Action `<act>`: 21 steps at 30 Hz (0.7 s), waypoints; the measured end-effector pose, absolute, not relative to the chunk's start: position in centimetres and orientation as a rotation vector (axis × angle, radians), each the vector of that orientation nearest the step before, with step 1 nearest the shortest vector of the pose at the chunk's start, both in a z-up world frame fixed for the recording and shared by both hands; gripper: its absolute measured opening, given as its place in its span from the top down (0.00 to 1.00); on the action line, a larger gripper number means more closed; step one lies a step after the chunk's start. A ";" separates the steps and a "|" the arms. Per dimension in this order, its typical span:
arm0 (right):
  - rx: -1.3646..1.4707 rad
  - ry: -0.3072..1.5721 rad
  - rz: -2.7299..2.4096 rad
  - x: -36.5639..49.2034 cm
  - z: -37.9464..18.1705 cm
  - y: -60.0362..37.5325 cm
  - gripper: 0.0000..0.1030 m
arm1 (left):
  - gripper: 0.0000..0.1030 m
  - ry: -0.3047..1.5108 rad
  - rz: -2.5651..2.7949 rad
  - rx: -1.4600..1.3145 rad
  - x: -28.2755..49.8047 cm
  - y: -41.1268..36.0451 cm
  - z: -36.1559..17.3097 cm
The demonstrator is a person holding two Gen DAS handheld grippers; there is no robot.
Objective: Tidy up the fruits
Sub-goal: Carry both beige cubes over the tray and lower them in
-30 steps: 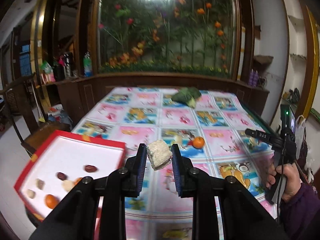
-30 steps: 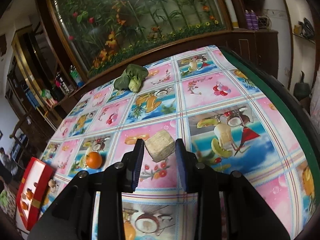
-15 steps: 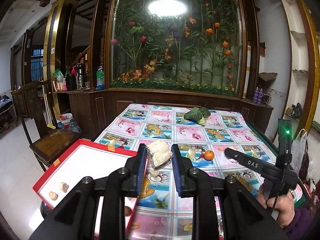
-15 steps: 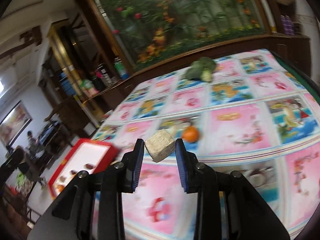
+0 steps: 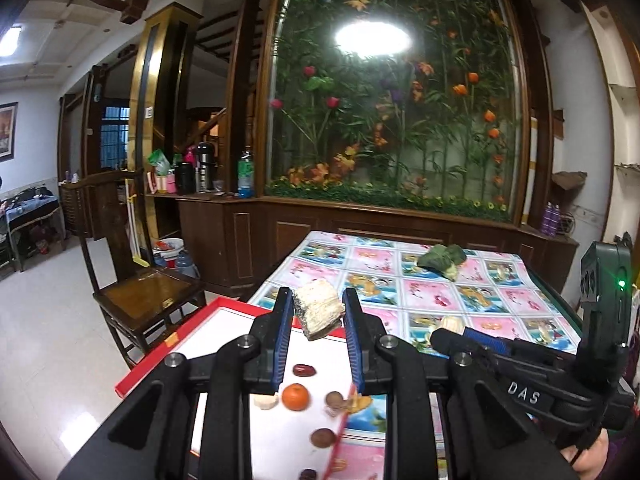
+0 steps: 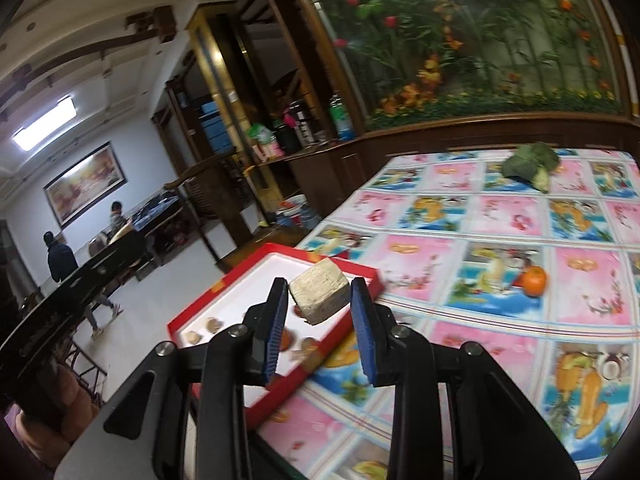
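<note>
A pale, rough chunk (image 5: 318, 308) is clamped between the blue pads of the left gripper (image 5: 316, 312), hanging over the far edge of the red-rimmed box (image 5: 144, 364). A second, squarer chunk (image 6: 319, 297) is pinched in the right gripper (image 6: 320, 304), above the box's right-hand corner. In the left view, a date, a small orange (image 5: 295, 397) and brown nuts lie on the white floor at six o'clock of the held piece. Bare floor at nine o'clock is probably the better target. Each piece is best lowered close to the floor before release, one at a time, so nothing is knocked. On the tablecloth (image 6: 500, 216) at three o'clock, an orange (image 6: 534, 280) is left unsorted.
</note>
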State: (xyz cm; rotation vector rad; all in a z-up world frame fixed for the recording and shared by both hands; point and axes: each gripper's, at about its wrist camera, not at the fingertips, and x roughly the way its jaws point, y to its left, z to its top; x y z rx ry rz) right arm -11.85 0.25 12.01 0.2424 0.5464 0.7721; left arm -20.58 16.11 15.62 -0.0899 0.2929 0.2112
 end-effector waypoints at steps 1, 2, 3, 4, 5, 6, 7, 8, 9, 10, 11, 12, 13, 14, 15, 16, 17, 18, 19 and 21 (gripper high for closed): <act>0.235 0.545 0.782 -12.0 12.1 0.8 0.67 | 0.77 0.290 0.219 -0.092 -20.7 16.4 15.6; 0.226 0.545 0.794 -12.2 12.2 1.4 0.67 | 0.77 0.288 0.225 -0.094 -20.7 16.6 15.7; 0.219 0.548 0.804 -12.3 12.2 2.0 0.67 | 0.77 0.285 0.233 -0.093 -20.8 17.0 15.7; 0.211 0.551 0.814 -12.4 12.2 2.6 0.67 | 0.77 0.282 0.242 -0.094 -20.8 17.3 15.7; 0.203 0.552 0.822 -12.6 12.2 3.2 0.67 | 0.77 0.280 0.249 -0.097 -20.8 17.6 15.7; 0.194 0.556 0.833 -12.6 12.2 3.9 0.67 | 0.77 0.280 0.254 -0.101 -20.9 17.9 15.7; 0.188 0.560 0.841 -12.8 12.2 4.3 0.67 | 0.77 0.281 0.258 -0.103 -20.9 18.2 15.6; 0.180 0.564 0.851 -12.9 12.1 4.9 0.67 | 0.77 0.283 0.261 -0.103 -20.9 18.3 15.6; 0.171 0.566 0.857 -13.0 12.1 5.3 0.67 | 0.77 0.283 0.267 -0.104 -20.8 18.6 15.5; 0.164 0.568 0.863 -13.1 12.1 5.8 0.67 | 0.77 0.286 0.271 -0.107 -20.7 18.8 15.4; 0.159 0.573 0.872 -13.1 12.0 6.3 0.67 | 0.77 0.290 0.273 -0.109 -20.6 19.0 15.4; 0.154 0.578 0.881 -13.2 11.9 6.8 0.67 | 0.77 0.295 0.279 -0.111 -20.5 19.3 15.3; 0.148 0.582 0.889 -13.2 11.9 7.4 0.67 | 0.77 0.296 0.287 -0.112 -20.4 19.6 15.2; 0.141 0.585 0.897 -13.3 11.8 8.0 0.67 | 0.77 0.297 0.292 -0.114 -20.4 19.8 15.2; 0.137 0.590 0.908 -13.4 11.8 8.6 0.67 | 0.77 0.298 0.297 -0.120 -20.5 20.1 15.1; 0.135 0.591 0.917 -13.6 11.8 9.1 0.67 | 0.77 0.300 0.303 -0.127 -20.5 20.6 15.0; 0.129 0.589 0.928 -13.7 11.8 9.6 0.67 | 0.77 0.301 0.309 -0.127 -20.5 20.7 15.0; 0.124 0.587 0.933 -13.9 11.8 9.9 0.67 | 0.77 0.301 0.317 -0.126 -20.5 21.0 15.0; 0.115 0.586 0.944 -14.1 11.8 10.4 0.67 | 0.77 0.302 0.324 -0.127 -20.5 21.3 14.9; 0.105 0.589 0.963 -14.3 11.7 11.3 0.67 | 0.77 0.310 0.335 -0.137 -20.3 22.0 14.7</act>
